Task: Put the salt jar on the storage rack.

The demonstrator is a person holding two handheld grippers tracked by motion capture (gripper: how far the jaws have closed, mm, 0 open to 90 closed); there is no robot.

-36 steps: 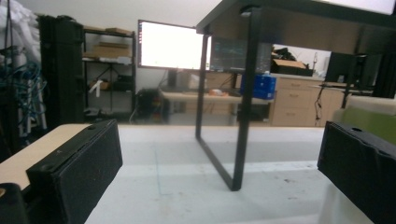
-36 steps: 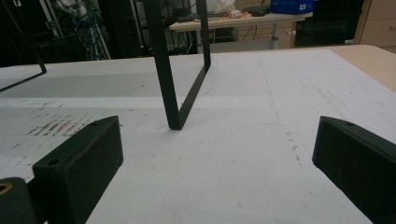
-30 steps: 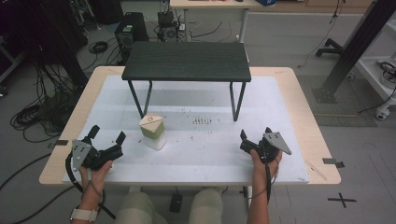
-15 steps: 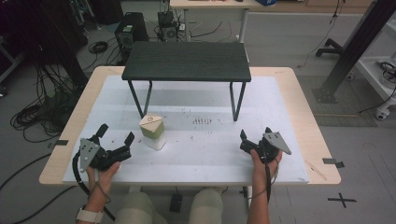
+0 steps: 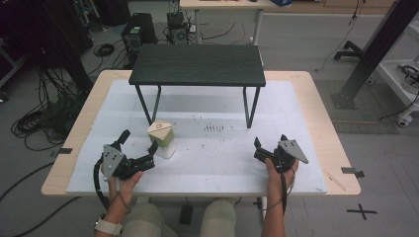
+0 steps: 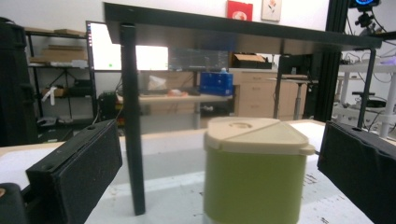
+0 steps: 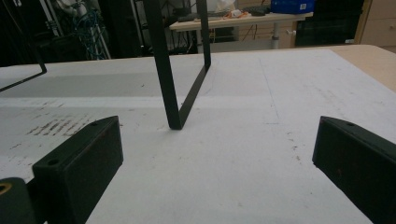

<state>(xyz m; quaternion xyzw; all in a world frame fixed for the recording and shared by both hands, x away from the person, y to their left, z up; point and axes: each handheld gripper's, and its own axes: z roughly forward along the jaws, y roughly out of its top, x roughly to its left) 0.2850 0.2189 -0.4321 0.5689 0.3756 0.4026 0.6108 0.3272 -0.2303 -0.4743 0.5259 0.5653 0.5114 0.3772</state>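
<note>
The green container (image 5: 161,138) with its cream lid sits left of center in the high view, upright on the white mat (image 5: 207,163). My left gripper (image 5: 139,147) is just beside it, jaws wide (not touching). My right gripper (image 5: 269,143) rests lower right, spread wide too, holding nothing.

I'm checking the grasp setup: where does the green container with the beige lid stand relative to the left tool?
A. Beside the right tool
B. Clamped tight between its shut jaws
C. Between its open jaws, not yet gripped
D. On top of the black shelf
C: in the left gripper view the green container with the beige lid stands between the left tool's spread jaws, with gaps on both sides.
</note>
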